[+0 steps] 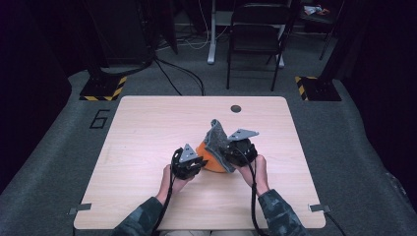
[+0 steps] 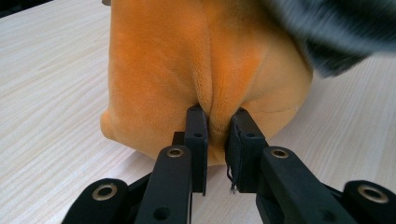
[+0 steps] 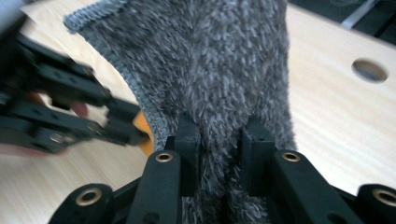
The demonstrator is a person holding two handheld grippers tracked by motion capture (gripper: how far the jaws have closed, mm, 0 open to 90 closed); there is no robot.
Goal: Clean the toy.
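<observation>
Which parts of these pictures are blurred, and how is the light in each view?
High view: the table is well lit, the room's edges fall dark. Left gripper view: the orange plush is sharp, the grey cloth at the top right is smeared. Right gripper view: the other claw at the left is blurred, the grey fibres soft.

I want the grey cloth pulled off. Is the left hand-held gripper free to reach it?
Probably not: the left hand-held gripper is shut on the orange plush. The right hand-held gripper already pinches the grey cloth.
</observation>
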